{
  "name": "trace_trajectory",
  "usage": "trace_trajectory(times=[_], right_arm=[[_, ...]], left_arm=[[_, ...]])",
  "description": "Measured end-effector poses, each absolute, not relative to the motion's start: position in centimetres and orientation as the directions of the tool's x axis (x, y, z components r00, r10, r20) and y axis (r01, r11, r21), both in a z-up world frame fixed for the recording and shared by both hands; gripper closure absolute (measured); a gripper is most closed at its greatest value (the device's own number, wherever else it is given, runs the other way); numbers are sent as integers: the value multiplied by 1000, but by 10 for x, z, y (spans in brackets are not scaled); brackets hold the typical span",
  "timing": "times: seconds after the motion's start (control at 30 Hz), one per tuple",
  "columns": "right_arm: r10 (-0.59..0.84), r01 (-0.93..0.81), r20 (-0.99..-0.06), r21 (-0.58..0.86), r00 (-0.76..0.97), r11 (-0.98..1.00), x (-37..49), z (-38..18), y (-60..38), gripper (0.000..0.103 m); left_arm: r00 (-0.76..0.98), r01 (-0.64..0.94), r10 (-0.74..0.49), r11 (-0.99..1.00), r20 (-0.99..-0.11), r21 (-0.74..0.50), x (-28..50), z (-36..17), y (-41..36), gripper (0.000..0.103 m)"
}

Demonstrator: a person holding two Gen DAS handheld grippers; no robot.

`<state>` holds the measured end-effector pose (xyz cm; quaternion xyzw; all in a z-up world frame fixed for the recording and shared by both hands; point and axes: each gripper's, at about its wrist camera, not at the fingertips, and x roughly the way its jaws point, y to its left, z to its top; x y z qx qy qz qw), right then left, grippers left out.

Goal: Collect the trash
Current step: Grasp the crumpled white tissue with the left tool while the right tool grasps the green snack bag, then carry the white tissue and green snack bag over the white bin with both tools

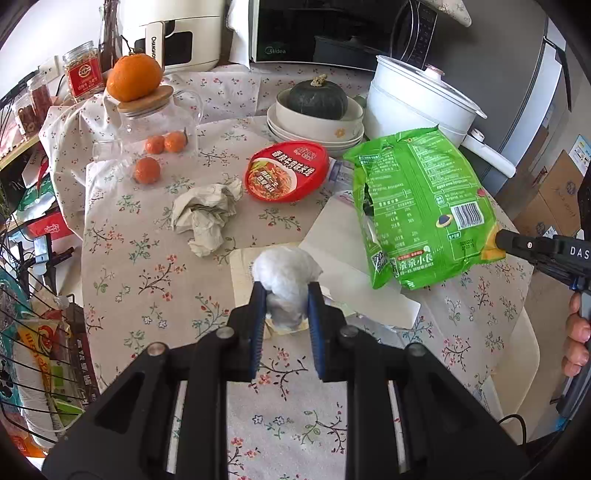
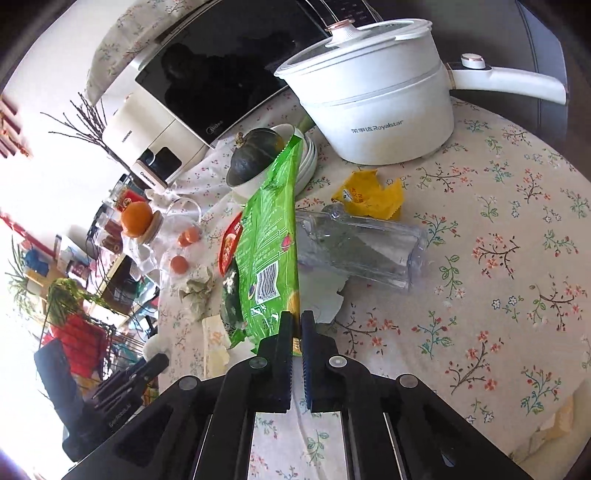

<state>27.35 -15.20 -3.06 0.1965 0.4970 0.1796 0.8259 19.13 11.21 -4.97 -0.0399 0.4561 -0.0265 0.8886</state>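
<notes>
My left gripper (image 1: 286, 293) is shut on a white crumpled wad (image 1: 286, 273), held just above the floral tablecloth (image 1: 147, 266). My right gripper (image 2: 297, 319) is shut on the corner of a torn green snack bag (image 2: 269, 243), lifted on edge; the bag also shows in the left wrist view (image 1: 421, 206), with the right gripper (image 1: 502, 240) at its corner. More trash lies on the table: a crumpled paper (image 1: 205, 214), a red noodle lid (image 1: 286, 170), a yellow wrapper (image 2: 367, 194), a clear plastic bottle (image 2: 362, 247) and torn white paper (image 1: 343, 236).
A white electric pot (image 2: 384, 107), stacked bowls with a green squash (image 1: 317, 99), a glass jar topped by an orange (image 1: 135, 77), small oranges (image 1: 147, 170), a microwave (image 1: 332, 33) and an air fryer stand at the back. A wire rack (image 1: 33, 332) stands left of the table.
</notes>
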Motion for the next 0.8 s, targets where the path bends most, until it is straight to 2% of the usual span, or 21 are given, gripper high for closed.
trace_trajectory(times=[0.23,0.33,0.4,0.47,0.5,0.8], right_arm=[[396,-33,-830,417,392,908,226,-32,-199,98],[303,54,-868,351,393,935,217,-43,-228,93],[240,104,-893,299,379,948,212,-50,-243,76],[202,135,-898,272,390,953,207,-52,-252,37],[195,141,-896,271,399,952,205,-52,-254,32],[222,-2,-883,243,413,970,228,-66,-209,25]], left_arm=[[591,69,-113,994,-799,-90,179,-41,98,80],[585,90,-117,993,-802,-80,175,-42,93,79],[581,96,-119,992,-805,-77,173,-42,89,79],[578,103,-125,991,-806,-80,170,-42,86,79],[579,107,-128,991,-805,-80,169,-41,84,79],[571,118,-119,991,-812,-62,167,-46,75,79]])
